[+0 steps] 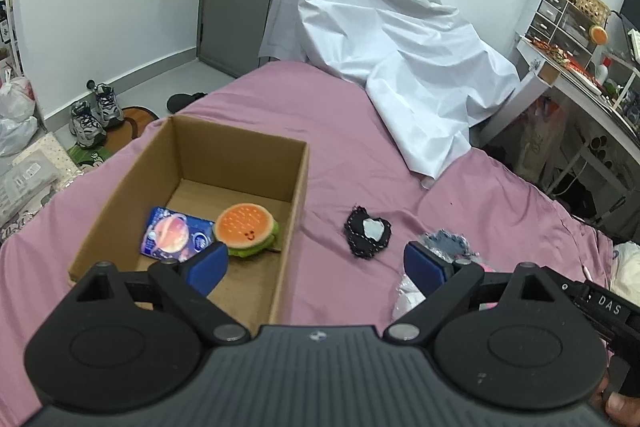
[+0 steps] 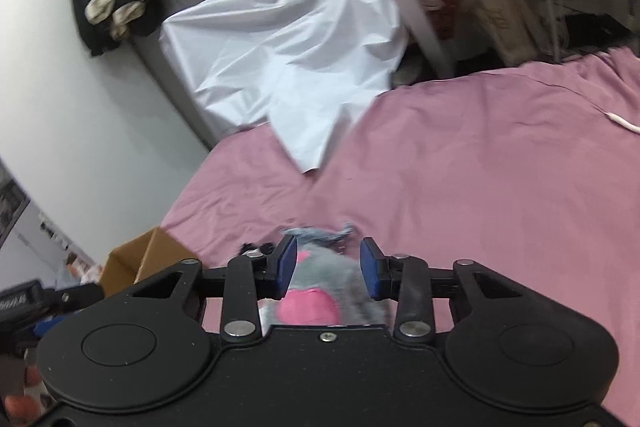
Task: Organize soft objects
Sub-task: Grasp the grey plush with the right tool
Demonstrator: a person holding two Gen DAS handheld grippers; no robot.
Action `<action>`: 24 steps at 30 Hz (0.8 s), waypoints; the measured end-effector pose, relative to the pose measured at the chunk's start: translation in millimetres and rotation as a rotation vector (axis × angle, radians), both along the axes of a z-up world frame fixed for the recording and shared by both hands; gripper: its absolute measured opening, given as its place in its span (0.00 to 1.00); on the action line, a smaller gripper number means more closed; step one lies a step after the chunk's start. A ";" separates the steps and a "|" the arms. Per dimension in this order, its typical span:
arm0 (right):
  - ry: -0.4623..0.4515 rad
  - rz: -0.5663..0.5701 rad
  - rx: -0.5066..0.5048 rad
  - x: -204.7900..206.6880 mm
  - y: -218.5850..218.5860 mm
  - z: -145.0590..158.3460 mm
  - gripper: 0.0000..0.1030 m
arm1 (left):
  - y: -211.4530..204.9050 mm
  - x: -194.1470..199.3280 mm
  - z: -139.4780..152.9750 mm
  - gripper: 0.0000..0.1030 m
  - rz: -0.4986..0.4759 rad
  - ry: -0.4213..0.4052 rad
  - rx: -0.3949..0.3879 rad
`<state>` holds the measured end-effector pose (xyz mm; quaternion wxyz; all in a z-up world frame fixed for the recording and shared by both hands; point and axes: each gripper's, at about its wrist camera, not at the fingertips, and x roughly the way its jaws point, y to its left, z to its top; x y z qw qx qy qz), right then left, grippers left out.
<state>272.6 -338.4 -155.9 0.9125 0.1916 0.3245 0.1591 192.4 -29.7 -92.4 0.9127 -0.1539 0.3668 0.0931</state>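
Note:
An open cardboard box [image 1: 240,151] sits on the pink bed sheet [image 1: 328,131]. Inside it lie a plush burger [image 1: 246,227] and a blue printed packet [image 1: 174,237]. My left gripper [image 1: 316,259] hangs open over the box's right wall, holding nothing. A black heart-shaped soft piece [image 1: 368,231] lies on the sheet right of the box. Further right lies a grey and pink plush toy [image 2: 324,279]; my right gripper [image 2: 328,263] is shut on it, blue pads against its sides. Its fringed grey end [image 1: 446,241] shows behind my left gripper's right finger.
A crumpled white sheet [image 1: 380,39] covers the far end of the bed. A cluttered desk [image 1: 580,67] stands at the right. Shoes [image 1: 90,115] and bags lie on the floor to the left. A white cable [image 2: 622,121] rests on the bed's right side.

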 end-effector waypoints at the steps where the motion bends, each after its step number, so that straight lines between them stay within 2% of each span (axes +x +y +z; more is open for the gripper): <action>1: 0.008 -0.018 -0.005 1.0 -3.3 -2.4 0.34 | -1.1 -0.2 -1.2 0.91 0.000 0.003 -0.003; 6: 0.049 -0.065 -0.072 6.3 -8.1 -16.2 0.34 | -8.0 1.9 -3.0 0.91 -0.005 0.013 -0.013; 11: 0.090 -0.043 -0.129 7.0 1.8 -30.5 0.35 | -16.6 3.7 0.1 0.91 -0.037 -0.001 -0.007; 17: 0.098 0.046 -0.098 0.3 13.2 -30.8 0.43 | -27.4 11.5 0.3 0.91 -0.080 -0.010 -0.028; 24: 0.098 0.143 -0.100 -8.0 29.5 -32.5 0.44 | -34.8 16.8 -8.2 0.91 -0.113 0.002 -0.061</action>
